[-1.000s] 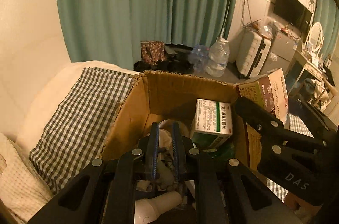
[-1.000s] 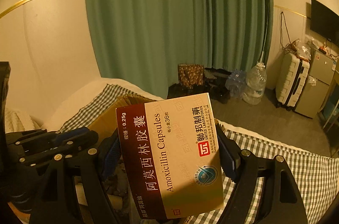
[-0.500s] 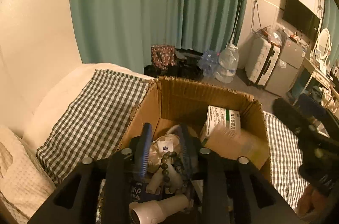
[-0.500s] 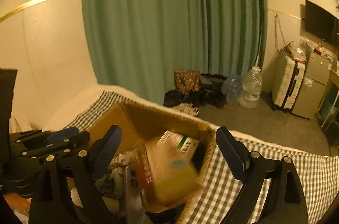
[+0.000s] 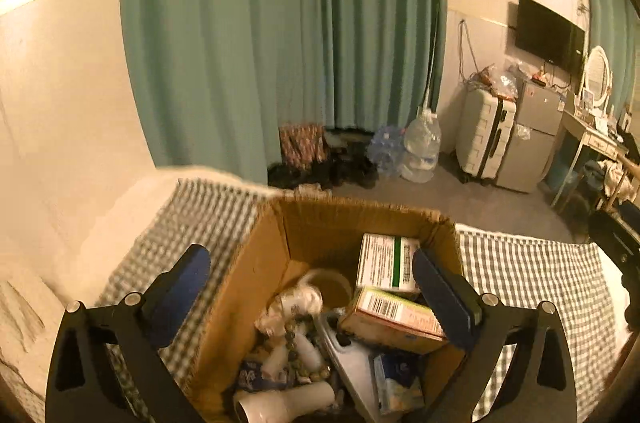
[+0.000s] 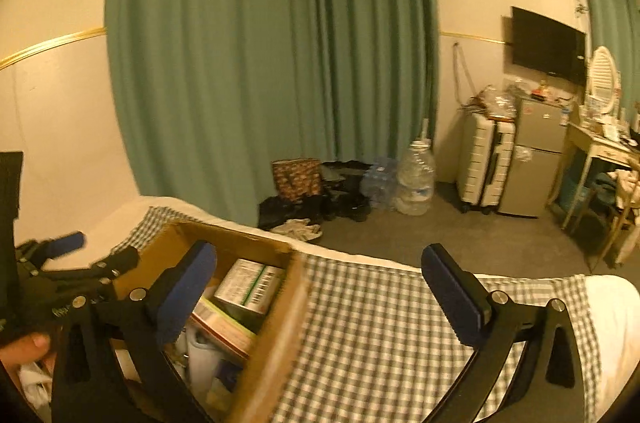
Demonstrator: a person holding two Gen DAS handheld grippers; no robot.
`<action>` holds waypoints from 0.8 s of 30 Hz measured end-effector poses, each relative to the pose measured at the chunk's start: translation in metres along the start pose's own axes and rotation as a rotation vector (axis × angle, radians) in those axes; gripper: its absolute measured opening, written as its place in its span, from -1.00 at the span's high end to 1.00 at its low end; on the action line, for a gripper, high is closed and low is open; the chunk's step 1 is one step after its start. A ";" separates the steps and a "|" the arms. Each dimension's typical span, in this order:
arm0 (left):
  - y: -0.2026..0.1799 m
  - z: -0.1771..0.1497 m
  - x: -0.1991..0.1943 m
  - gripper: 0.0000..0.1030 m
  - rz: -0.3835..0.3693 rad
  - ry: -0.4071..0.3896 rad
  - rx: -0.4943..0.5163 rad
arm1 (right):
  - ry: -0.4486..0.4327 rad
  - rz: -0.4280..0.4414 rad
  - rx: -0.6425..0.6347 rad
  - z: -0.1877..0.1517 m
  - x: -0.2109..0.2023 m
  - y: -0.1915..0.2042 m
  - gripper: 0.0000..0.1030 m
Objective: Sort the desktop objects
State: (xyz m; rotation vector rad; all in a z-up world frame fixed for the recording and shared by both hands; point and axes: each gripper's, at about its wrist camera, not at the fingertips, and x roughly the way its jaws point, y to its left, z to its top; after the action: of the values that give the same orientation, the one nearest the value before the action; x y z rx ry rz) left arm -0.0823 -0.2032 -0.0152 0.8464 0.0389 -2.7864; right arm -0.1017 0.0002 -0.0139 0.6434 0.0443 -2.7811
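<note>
now both tools just opened wide – left tool (image 5: 312, 287), right tool (image 6: 320, 287) empty, amoxicillin box (image 5: 394, 317) flat in carton (image 5: 260, 263), long axis sideways

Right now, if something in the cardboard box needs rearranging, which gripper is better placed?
Left. The left gripper sits open right over the cardboard box, framing the medicine boxes and bead string. The right gripper, also open and empty, mostly faces checked cloth beside the box.

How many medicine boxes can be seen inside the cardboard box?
2. A white box with a green stripe stands against the far wall; the amoxicillin box lies tilted just in front. Clutter may hide more.
</note>
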 end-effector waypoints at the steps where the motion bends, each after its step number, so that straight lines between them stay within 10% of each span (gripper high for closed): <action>1: -0.004 0.001 -0.004 -1.00 0.023 -0.027 0.020 | 0.008 -0.025 -0.007 0.000 -0.004 -0.005 -0.99; 6: -0.021 0.005 -0.013 -1.00 0.072 -0.069 0.062 | 0.024 -0.088 -0.003 -0.001 -0.024 -0.030 -0.99; 24: -0.114 0.012 -0.061 -1.00 -0.240 -0.112 -0.008 | -0.027 -0.230 -0.001 0.007 -0.110 -0.120 -0.99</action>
State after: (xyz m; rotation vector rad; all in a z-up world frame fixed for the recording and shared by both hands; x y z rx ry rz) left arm -0.0652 -0.0810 0.0232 0.7255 0.1413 -3.0505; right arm -0.0441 0.1442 0.0358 0.6372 0.1222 -3.0096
